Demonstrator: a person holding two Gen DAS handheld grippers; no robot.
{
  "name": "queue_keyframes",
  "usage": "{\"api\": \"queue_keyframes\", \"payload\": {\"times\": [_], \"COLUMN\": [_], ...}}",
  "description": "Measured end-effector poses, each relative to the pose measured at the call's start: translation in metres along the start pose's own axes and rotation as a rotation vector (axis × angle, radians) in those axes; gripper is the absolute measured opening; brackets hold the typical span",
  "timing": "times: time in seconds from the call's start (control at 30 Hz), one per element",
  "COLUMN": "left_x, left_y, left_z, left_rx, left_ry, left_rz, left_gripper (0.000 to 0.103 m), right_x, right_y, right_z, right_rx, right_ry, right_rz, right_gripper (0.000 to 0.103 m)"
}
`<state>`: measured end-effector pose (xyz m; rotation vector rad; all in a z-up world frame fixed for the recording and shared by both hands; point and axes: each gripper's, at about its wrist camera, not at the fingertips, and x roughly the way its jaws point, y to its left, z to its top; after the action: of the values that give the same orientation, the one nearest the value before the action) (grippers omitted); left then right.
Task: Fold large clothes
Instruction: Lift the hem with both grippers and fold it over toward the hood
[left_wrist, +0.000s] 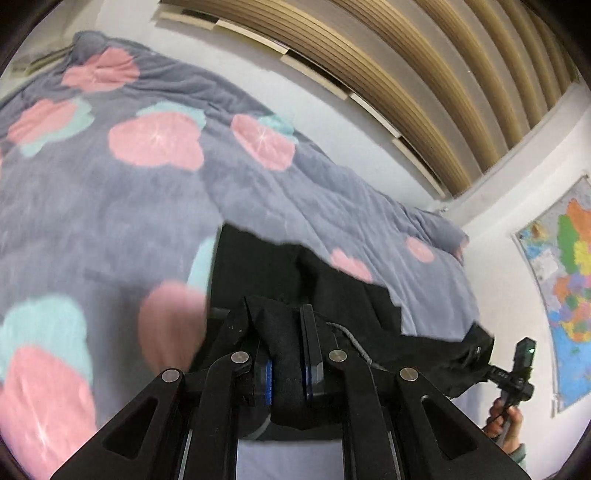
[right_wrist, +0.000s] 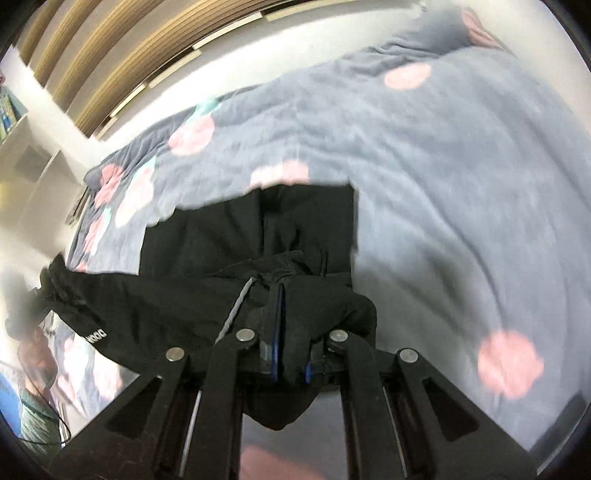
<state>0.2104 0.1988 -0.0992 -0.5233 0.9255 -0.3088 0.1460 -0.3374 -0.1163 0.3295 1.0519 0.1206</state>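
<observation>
Left wrist view: the left hand-held gripper (left_wrist: 288, 354) is clamped on a bunched fold of the black garment (left_wrist: 258, 266), a grey drawstring (left_wrist: 351, 341) trailing at its 2 o'clock. From there the dark cloth stretches toward 3 o'clock, where the right hand-held gripper (left_wrist: 517, 369) is seen from outside with a hand (left_wrist: 506, 424) on its grip. Beyond lies the bed's grey blanket (left_wrist: 166, 206) with pink and mint blotches, and a wall map (left_wrist: 569, 280) at 3 o'clock. Right wrist view: the right hand-held gripper (right_wrist: 290, 332) is pinched shut on the garment's edge, both angled downward; white lettering (right_wrist: 96, 335) shows at 9 o'clock, a shelf unit (right_wrist: 22, 147) at 10.
</observation>
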Motion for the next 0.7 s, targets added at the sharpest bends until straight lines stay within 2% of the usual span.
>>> {"api": "queue_keyframes", "payload": {"times": [0.17,0.3,0.37,0.43,0.53,0.6,0.7], "left_x": [0.072,0.134,0.172,0.198,0.236,0.249,0.246], "left_y": [0.003,0.016,0.030,0.044,0.064,0.068,0.068], "left_z": [0.054,0.068,0.067,0.060,0.046,0.042,0.045], "left_rx": [-0.008,0.009,0.001,-0.018,-0.041,-0.036,-0.041], "left_ry": [-0.004,0.045,0.098,0.150,0.214,0.229,0.251], "left_rz": [0.069,0.161,0.217,0.239,0.249,0.268,0.255], "left_gripper": [0.012,0.013,0.014,0.014,0.015,0.015,0.015], "right_x": [0.059,0.126,0.160,0.195,0.225,0.231,0.230], "right_y": [-0.010,-0.023,-0.027,-0.033,-0.038,-0.037,-0.037], "right_z": [0.058,0.086,0.088,0.083,0.074,0.073,0.075], "right_rx": [0.034,0.067,0.065,0.078,0.096,0.095,0.095], "right_ry": [0.025,0.106,0.158,0.217,0.244,0.244,0.255], "right_rz": [-0.032,-0.072,-0.102,-0.110,-0.112,-0.119,-0.121], "right_gripper": [0.007,0.007,0.007,0.007,0.006,0.006,0.007]}}
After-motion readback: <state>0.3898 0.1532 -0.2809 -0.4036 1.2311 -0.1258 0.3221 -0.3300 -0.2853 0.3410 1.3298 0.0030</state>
